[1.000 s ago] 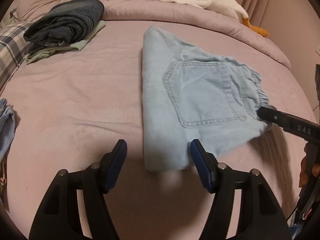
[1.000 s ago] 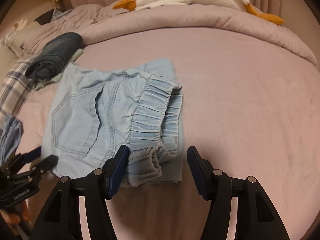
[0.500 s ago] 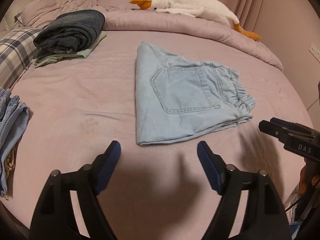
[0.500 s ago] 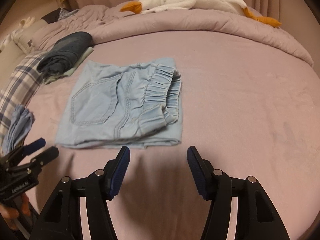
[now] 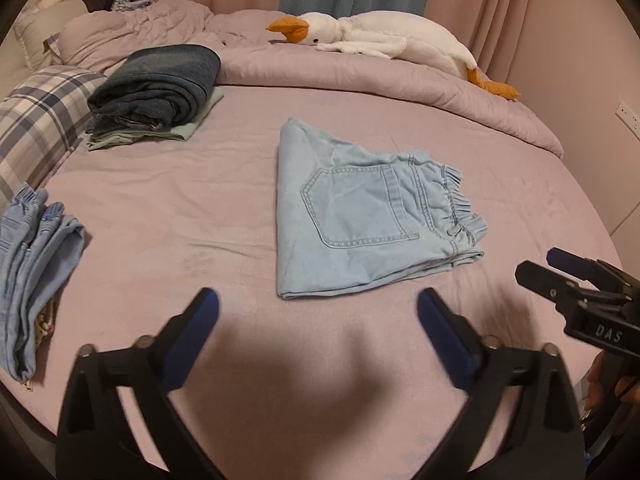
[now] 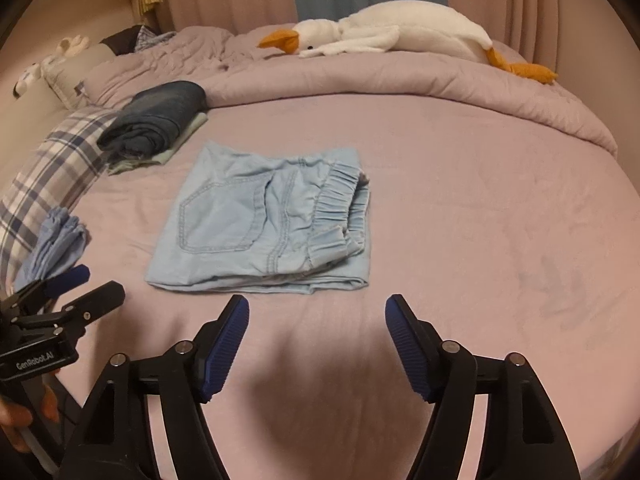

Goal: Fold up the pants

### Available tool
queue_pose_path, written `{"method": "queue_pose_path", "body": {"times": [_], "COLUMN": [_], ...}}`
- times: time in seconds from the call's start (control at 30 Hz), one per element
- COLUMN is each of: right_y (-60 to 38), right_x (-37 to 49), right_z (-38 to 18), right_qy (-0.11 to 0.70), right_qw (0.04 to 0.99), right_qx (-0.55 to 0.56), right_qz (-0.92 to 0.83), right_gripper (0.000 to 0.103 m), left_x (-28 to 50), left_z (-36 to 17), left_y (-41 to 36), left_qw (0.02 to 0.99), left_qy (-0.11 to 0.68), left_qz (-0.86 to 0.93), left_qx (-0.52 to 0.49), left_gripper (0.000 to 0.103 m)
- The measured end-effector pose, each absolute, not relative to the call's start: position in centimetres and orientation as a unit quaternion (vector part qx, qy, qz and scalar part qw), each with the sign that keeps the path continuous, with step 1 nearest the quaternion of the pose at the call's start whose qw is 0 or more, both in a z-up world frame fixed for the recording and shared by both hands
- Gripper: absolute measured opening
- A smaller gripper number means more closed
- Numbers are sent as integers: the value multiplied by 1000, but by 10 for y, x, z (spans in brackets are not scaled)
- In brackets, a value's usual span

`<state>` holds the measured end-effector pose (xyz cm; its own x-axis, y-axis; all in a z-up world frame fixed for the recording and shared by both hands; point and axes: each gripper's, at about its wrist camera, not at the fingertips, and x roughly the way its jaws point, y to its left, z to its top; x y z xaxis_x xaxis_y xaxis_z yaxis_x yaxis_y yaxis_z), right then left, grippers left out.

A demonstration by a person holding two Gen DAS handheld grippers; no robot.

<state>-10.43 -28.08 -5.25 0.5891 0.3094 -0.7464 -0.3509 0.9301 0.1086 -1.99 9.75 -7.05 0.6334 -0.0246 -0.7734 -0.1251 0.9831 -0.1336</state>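
Light blue denim pants (image 5: 360, 216) lie folded into a flat packet on the mauve bed (image 5: 160, 216), back pocket up, elastic waistband to the right. In the right wrist view the same pants (image 6: 264, 224) rest just beyond my fingers. My left gripper (image 5: 318, 304) hovers short of the packet's near edge, its jaws opening wide with nothing between them. My right gripper (image 6: 316, 312) is likewise pulled back from the near edge, jaws opening and empty. Each gripper shows at the side of the other's view: the right gripper (image 5: 560, 268), the left gripper (image 6: 92, 284).
A stack of dark folded clothes (image 5: 156, 88) lies at the back left beside a plaid pillow (image 5: 36, 120). Another pair of light blue pants (image 5: 36, 264) sits at the bed's left edge. A white goose plush (image 5: 380, 40) lies on the rolled duvet (image 5: 360, 80) at the back.
Both grippers have let go of the pants and drawn back and up from them. Their jaws have spread wider. The folded pants now lie flat and free on the bed.
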Motion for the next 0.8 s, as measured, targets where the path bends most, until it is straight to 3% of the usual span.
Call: {"method": "queue_pose_path", "body": {"times": [0.1,0.8], "right_y": [-279,-263], "right_x": [-107,-122], "right_z": [-49,-35], "right_qy": [408,387], "right_qw": [894,903], "right_qx": [-27,-38], "right_qz": [185,185], "right_gripper": [85,86], "left_x": [-23,-33], "left_z": [-65,-59], "left_y": [97,93], "left_qw": [900,887], "left_qy": [426,448], "left_qz": [38,79], "left_qx": [-90,-80], "left_gripper": [102,102]}}
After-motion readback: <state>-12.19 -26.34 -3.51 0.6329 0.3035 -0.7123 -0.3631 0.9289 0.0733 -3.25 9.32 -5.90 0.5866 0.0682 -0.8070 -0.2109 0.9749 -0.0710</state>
